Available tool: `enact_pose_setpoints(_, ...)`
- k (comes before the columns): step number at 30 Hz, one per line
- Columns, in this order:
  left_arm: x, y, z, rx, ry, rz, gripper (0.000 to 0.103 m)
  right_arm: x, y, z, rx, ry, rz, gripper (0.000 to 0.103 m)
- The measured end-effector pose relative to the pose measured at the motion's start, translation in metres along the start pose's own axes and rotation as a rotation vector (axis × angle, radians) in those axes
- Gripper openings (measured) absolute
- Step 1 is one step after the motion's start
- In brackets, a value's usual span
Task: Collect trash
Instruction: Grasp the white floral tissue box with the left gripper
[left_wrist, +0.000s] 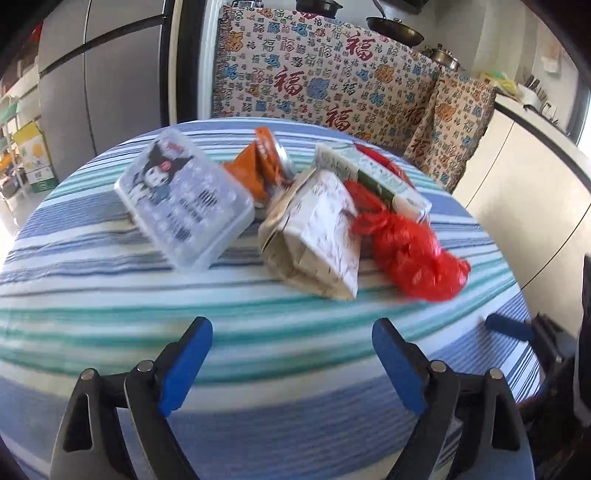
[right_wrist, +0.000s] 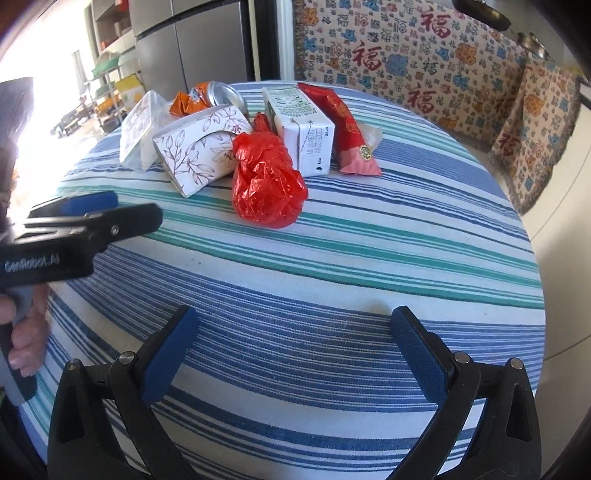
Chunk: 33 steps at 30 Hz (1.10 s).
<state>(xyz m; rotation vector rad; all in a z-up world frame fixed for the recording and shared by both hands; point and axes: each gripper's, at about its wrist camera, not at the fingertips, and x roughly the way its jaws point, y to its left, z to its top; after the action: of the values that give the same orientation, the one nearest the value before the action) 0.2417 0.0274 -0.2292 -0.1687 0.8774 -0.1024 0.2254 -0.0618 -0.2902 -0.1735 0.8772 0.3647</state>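
A heap of trash lies on the round striped table (right_wrist: 369, 258): a crumpled red plastic bag (right_wrist: 266, 184), a floral paper box (right_wrist: 199, 147), a white milk carton (right_wrist: 299, 129), a red snack wrapper (right_wrist: 347, 125), a crushed orange can (right_wrist: 218, 94) and a clear plastic box (right_wrist: 140, 129). My right gripper (right_wrist: 295, 317) stands open over bare cloth, well short of the red bag. My left gripper (left_wrist: 291, 328) is open too, nothing between its pads, short of the floral box (left_wrist: 314, 229) and the clear box (left_wrist: 184, 199). It also shows from the side in the right wrist view (right_wrist: 133, 208).
A bench draped in patterned cloth (left_wrist: 332, 74) curves behind the table. A grey fridge (left_wrist: 110, 74) stands at the back left and a white counter (left_wrist: 517, 166) at the right. A person's hand (right_wrist: 26, 339) grips the left tool's handle.
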Motion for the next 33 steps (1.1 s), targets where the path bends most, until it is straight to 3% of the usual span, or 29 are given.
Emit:
enact_pose_setpoints(2,0.008,-0.001,0.010,0.011,-0.007,-0.032,0.090,0.000,0.000,0.000,0.000,0.000,0.000,0.103)
enact_pose_setpoints(9,0.027,0.016,0.042,0.015,-0.040,-0.029,0.089,0.000,0.000,0.000,0.000,0.000,0.000,0.103)
enact_pose_setpoints(10,0.028,0.016,0.043,0.027,-0.040,-0.037,0.072,0.000,0.000,0.000,0.000,0.000,0.000,0.103)
enact_pose_setpoints(11,0.030,0.014,0.044,0.049,-0.027,-0.043,0.047,0.000,0.000,0.000,0.000,0.000,0.000,0.103)
enact_pose_setpoints(16,0.019,0.013,0.032,0.090,-0.043,-0.018,0.046,-0.001,-0.001,0.000,0.000,0.000,0.000,0.102)
enact_pose_setpoints(21,-0.014,0.025,-0.003,0.025,-0.033,0.068,0.046,-0.001,-0.001,0.000,0.000,0.000,0.000,0.102)
enact_pose_setpoints(27,-0.044,0.030,-0.037,0.044,0.007,0.055,0.050,-0.001,-0.001,0.000,0.000,0.000,0.000,0.103)
enact_pose_setpoints(33,-0.036,0.025,-0.043,0.111,0.029,0.005,0.061,0.000,-0.001,0.000,0.000,-0.001,0.001,0.102)
